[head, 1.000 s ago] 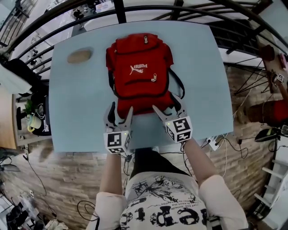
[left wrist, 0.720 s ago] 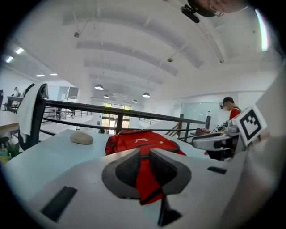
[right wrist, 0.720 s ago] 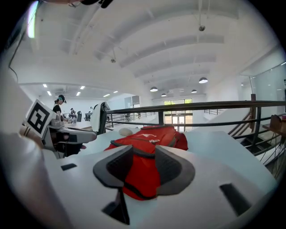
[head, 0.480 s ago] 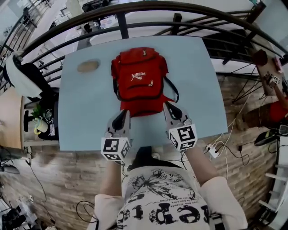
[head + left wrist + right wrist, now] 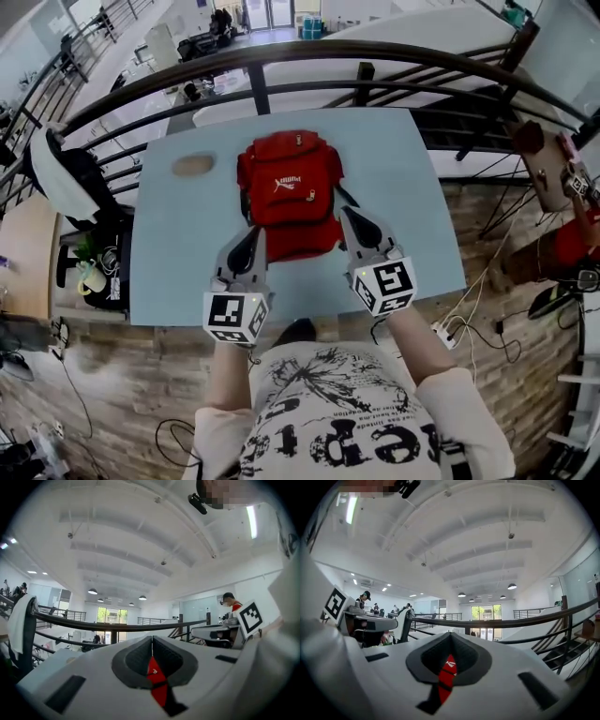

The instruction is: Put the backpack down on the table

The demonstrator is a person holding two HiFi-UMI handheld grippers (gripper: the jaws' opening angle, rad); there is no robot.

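A red backpack (image 5: 286,192) lies flat on the pale blue table (image 5: 412,187), its white logo facing up. My left gripper (image 5: 251,234) hangs above the backpack's near left corner and my right gripper (image 5: 349,217) above its near right corner. Both are shut, with nothing seen between the pads. In the left gripper view the left gripper (image 5: 151,639) points level at the room, and a sliver of the red backpack (image 5: 157,679) shows through the slot under the pads. The right gripper (image 5: 451,637) shows the same red backpack (image 5: 446,677) sliver below.
A flat brown oval thing (image 5: 193,165) rests at the table's far left. A dark curved railing (image 5: 281,56) runs behind the table. A chair draped with cloth (image 5: 66,178) stands to the left, and cables (image 5: 469,309) trail on the floor at the right.
Both grippers have shut beside the backpack's near corners and risen from the table. The backpack stays lying on the table, which looks smaller and further away now.
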